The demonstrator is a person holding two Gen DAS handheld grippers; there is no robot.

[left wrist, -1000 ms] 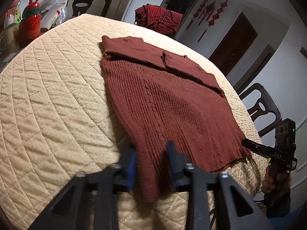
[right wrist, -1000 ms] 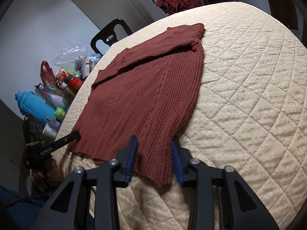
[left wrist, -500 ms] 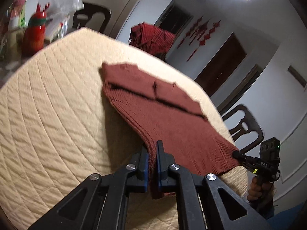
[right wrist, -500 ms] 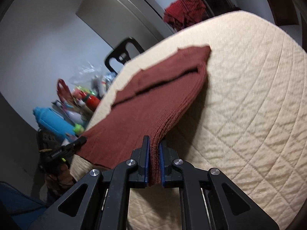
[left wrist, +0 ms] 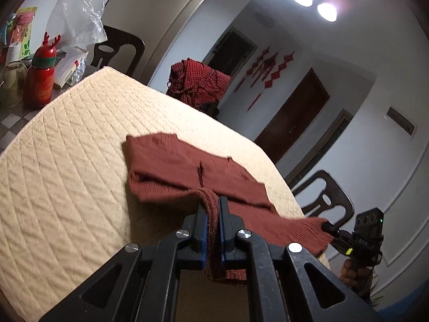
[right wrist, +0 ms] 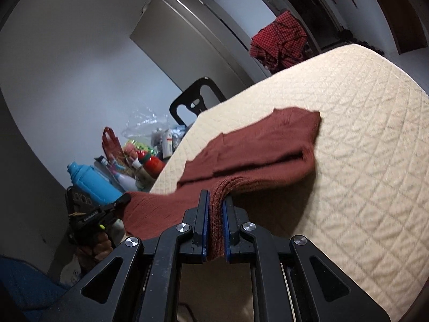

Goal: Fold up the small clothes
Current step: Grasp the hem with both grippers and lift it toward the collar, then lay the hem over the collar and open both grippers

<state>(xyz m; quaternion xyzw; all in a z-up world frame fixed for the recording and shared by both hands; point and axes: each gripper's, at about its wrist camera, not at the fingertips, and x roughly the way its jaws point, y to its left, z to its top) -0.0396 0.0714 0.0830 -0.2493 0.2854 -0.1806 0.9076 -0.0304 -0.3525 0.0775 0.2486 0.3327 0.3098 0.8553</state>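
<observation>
Both tongs, left point(left wrist: 211, 206) and right point(right wrist: 215, 201), pinch the rust sweater's point(left wrist: 171, 166) hem; no lettering is legible.

Both wrist cams sit low at the table's point(left wrist: 67, 187) near edge, tilted slightly down, close behind their fingers. Shared: rust sweater point(left wrist: 171, 171), quilted table top, checked cloth point(right wrist: 278, 40) past the far edge.

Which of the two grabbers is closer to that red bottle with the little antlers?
Left. The left gripper pinches the sweater corner on the table side where the antler bottle stands; the right gripper holds the other corner, farther away.
</observation>
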